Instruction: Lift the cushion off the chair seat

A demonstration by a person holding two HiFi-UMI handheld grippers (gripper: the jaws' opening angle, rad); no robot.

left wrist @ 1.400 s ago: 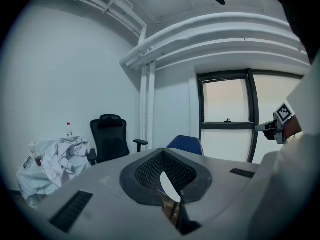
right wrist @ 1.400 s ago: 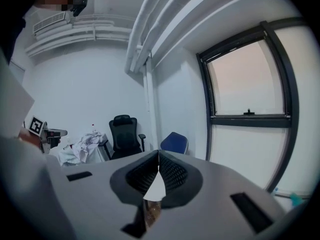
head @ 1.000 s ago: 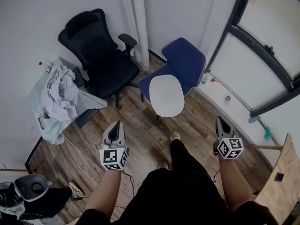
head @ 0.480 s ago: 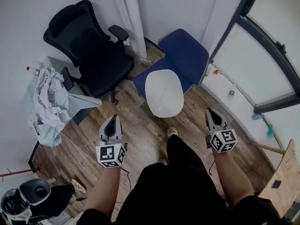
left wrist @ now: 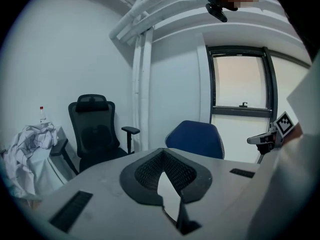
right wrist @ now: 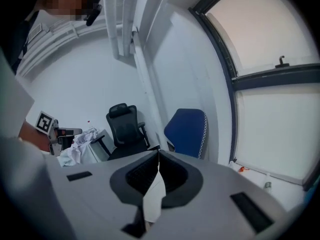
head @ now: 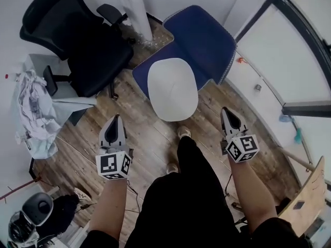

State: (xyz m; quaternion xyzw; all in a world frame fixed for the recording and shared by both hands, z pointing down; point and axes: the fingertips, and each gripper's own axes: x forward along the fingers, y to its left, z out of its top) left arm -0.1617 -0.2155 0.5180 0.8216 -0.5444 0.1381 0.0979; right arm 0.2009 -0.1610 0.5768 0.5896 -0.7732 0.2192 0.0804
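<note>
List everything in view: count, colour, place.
cushion: 1, white, on the blue chair's seat
blue chair: 1, blue, in the corner by the window
office chair: 1, black, left of the blue chair
pipes: 2, white, up the wall between the chairs
cloth heap: 1, white, far left
window frame: 1, dark, right
wooden panel: 1, light wood, lower right corner
floor: wood planks
person's legs: black, bottom centre
left gripper: 1, grey, jaws shut, empty, short of the cushion
right gripper: 1, grey, jaws shut, empty, right of the cushion
</note>
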